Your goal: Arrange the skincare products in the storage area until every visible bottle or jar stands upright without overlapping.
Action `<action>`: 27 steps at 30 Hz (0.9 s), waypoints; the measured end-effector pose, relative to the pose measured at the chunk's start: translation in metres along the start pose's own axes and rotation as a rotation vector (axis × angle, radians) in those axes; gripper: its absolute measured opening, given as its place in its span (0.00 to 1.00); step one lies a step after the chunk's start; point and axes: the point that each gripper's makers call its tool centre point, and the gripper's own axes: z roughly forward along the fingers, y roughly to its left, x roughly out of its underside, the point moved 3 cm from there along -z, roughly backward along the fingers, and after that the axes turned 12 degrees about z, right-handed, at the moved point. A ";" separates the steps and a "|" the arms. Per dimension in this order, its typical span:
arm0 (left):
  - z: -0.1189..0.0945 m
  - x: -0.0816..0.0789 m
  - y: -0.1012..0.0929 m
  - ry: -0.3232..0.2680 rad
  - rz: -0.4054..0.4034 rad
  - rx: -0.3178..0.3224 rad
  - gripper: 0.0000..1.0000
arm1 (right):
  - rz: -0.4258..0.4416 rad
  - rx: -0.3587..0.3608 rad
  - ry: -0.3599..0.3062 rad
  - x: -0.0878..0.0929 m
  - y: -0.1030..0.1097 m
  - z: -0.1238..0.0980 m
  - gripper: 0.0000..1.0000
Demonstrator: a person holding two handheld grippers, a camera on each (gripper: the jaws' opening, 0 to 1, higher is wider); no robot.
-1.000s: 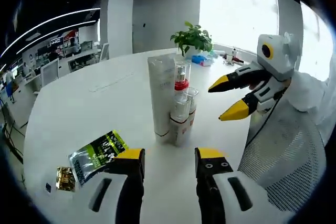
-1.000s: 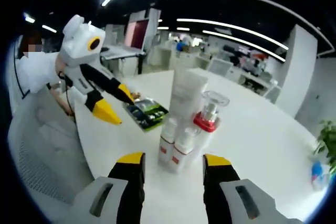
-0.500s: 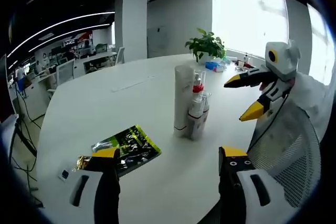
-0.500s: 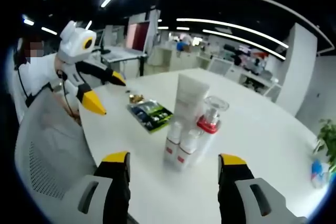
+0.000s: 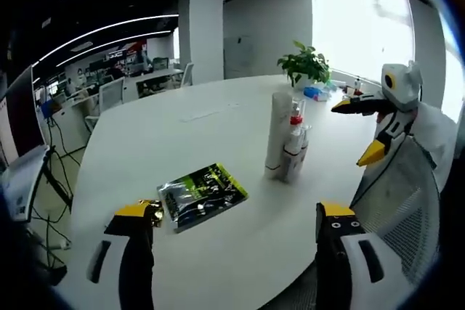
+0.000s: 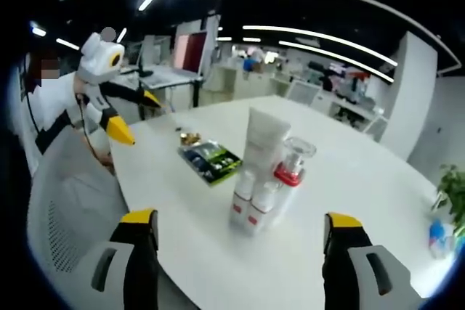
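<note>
Change: both my tongs have pulled back from the bottles and spread wider; the bottles look the same, grouped and upright.
Left tongs (image 5: 236,226): jaws spread wide, nothing between them, hanging over the near edge of the surface (image 5: 182,143). Also seen in the right gripper view (image 6: 127,117), up left by a person's sleeve, yellow tips apart.
Right tongs (image 6: 240,230): jaws spread wide, holding nothing, well short of the bottles. In the left gripper view (image 5: 367,128) they sit at right, tips apart, beside a mesh chair (image 5: 396,194).
Tube (image 6: 261,139): tall, white, upright, at the back of the cluster; in the left gripper view (image 5: 277,134).
Pump bottle (image 6: 292,172): clear, red collar, upright, just beside the tube.
Small bottles (image 6: 251,201): two, white with red bands, upright, side by side in front of the tube, touching or nearly so.
Sachet (image 5: 202,195): green and black, flat on the surface, apart from the cluster; a small gold packet (image 5: 151,212) next to it.
Plant (image 5: 306,67): far side of the surface, by the window.
</note>
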 end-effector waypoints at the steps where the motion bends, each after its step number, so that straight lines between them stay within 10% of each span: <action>1: -0.002 0.001 0.002 0.004 -0.002 -0.006 0.89 | 0.002 0.000 0.001 0.000 0.000 0.000 0.93; 27: -0.028 0.013 0.018 -0.012 -0.036 -0.051 0.99 | 0.034 -0.013 0.036 0.000 0.004 -0.002 1.00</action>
